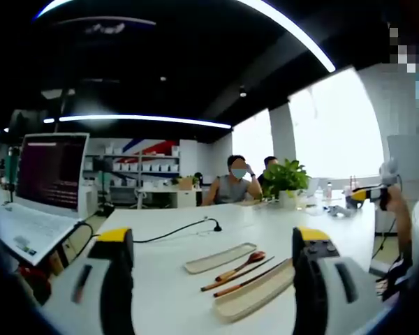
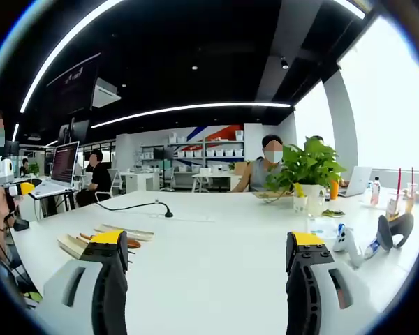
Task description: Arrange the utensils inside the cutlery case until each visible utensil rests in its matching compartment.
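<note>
- Showing the start of the arranging step: both grippers hover above a white table [image 1: 265, 223], neither touching any utensil.
- Left gripper [image 1: 213, 269]: jaws stand wide apart, with nothing between them. Right gripper [image 2: 206, 272]: jaws likewise spread and bare.
- Case: two pale, long shells lie on the table in the left gripper view, a lid [image 1: 220, 257] farther off and a base [image 1: 255, 292] nearer, between the left jaws and toward the right one. Which half is lid and which base is a judgement from shape only.
- Utensils: a spoon [image 1: 242, 265] with a reddish bowl and two chopsticks [image 1: 246, 278] lie between the two shells, roughly parallel to them, on the bare table, so apparently not yet in any compartment. Compartment detail is too small to read.
- In the right gripper view the same group [image 2: 119, 237] sits just beyond the left jaw's tip, partly hidden by it and well off from the right jaw.
- Handling, as judged: the utensils look wooden, hence light, stiff and fairly smooth. The thin chopsticks may roll or slip; take each near mid-length, across its width. The spoon is best taken on its handle, close to the bowl.
- The shells look light and may slide when nudged; steadying one with the free gripper seems prudent.
</note>
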The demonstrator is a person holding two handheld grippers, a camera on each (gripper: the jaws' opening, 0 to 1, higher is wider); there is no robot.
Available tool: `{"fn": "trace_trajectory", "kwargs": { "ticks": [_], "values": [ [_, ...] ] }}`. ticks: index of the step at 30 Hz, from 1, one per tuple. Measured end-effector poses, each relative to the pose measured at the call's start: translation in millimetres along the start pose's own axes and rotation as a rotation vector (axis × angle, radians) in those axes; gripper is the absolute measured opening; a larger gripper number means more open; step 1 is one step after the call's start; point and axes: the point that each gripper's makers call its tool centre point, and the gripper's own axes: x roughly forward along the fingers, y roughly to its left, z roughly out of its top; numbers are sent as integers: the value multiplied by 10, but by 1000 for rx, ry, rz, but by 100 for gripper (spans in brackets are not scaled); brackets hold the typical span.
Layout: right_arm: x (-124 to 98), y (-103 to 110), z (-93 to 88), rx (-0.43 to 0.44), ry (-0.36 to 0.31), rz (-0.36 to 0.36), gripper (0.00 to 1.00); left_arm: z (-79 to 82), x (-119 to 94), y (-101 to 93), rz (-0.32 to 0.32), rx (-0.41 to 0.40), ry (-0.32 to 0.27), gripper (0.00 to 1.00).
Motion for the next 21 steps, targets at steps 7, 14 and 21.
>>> {"fn": "trace_trajectory", "kwargs": {
  "ticks": [7,14,21],
  "values": [
    [-6,-12,9,1,-3,-1,98,4,-4,5,0,-3,-2,100],
    [-5,-8,5,2,-1,0,98,-3,-8,7,1,-4,2,100],
    [-9,-11,14,4,-4,-1,98,-1,-8,2,0,-7,1,100]
  ]
}}
